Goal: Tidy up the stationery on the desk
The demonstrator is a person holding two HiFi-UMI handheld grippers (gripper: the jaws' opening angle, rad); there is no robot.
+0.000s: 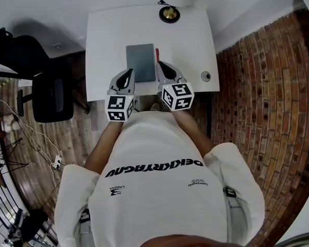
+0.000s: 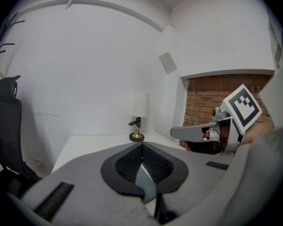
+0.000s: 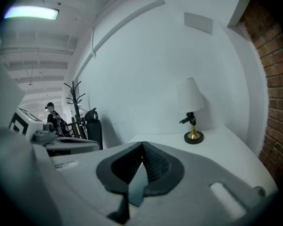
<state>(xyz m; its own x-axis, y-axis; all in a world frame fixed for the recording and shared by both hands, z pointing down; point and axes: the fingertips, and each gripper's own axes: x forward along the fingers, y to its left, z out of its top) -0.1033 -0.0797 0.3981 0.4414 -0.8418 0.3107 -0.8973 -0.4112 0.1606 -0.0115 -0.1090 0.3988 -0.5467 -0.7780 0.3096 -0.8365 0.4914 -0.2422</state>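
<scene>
A grey notebook (image 1: 140, 60) lies flat on the white desk (image 1: 108, 45), with a red pen (image 1: 157, 54) along its right edge. My left gripper (image 1: 127, 75) hovers at the notebook's near left corner. My right gripper (image 1: 161, 67) is at its near right edge, beside the pen. In the left gripper view the left gripper (image 2: 141, 147) has its pads pressed together, shut. The right gripper (image 3: 142, 147) looks the same in its own view. A grey sliver shows through the slot below each pair of pads. Nothing is visibly clamped.
A small lamp on a brass base (image 1: 169, 14) stands at the desk's far edge. A small round object (image 1: 206, 76) sits near the desk's right front corner. A black office chair (image 1: 51, 94) is left of the desk, and a brick wall (image 1: 257, 86) runs along the right.
</scene>
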